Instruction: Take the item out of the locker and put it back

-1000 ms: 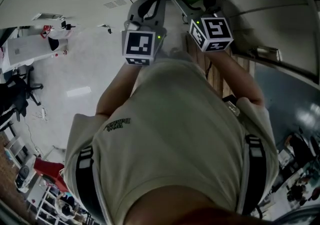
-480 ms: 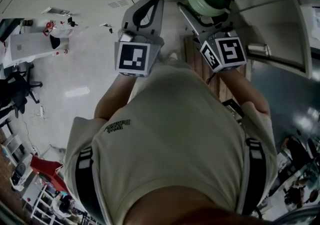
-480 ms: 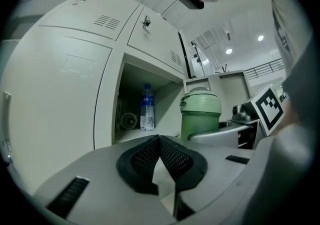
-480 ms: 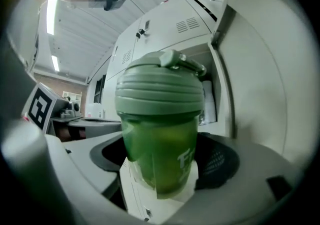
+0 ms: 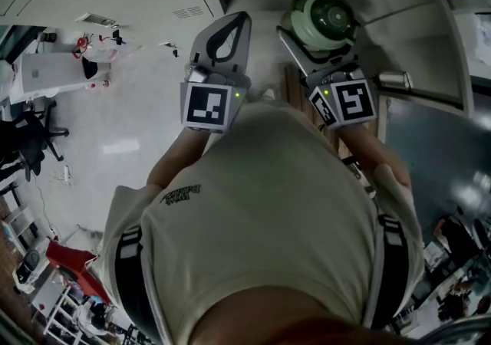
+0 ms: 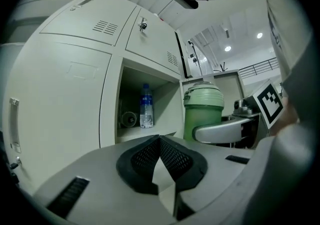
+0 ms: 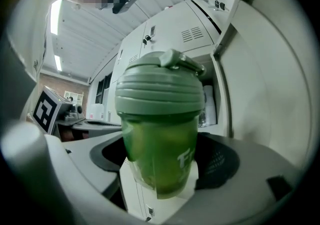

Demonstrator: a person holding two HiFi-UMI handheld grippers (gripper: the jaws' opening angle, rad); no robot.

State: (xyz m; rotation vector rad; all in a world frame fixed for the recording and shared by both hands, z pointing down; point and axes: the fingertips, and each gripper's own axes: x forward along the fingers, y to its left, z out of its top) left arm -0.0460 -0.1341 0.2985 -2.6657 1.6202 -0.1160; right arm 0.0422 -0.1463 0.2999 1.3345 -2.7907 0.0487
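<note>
Before a bank of pale grey sheet-metal lockers (image 6: pixel 95 19), the right gripper (image 7: pixel 162 163) is clamped on a translucent green plastic shaker bottle (image 7: pixel 160 139). Its dark mesh-textured pads press on the lower part of the body from either side. The bottle stands upright, long axis vertical, with its opaque sage-green screw lid uppermost. The lid is ringed with stepped ridges and carries a small flip tab at the top, angled toward the lockers. The body tapers slightly toward the base, is smooth and glossy, and bears white lettering that I cannot read in full.

The bottle hangs in the air outside the lockers, in front of an open compartment (image 6: pixel 167 106) and near it. In the head view it is seen from above, as a round lid (image 5: pixel 322 20) just ahead of the marker cube.

On the compartment's shelf stands a clear plastic water bottle with a blue label (image 6: pixel 146 106), upright. Just beside it lies a small round thing, too dim to tell.

The left gripper (image 6: pixel 161 141) holds nothing. Its black mesh-textured pads meet at the tips, to the left of the shaker bottle.
</note>
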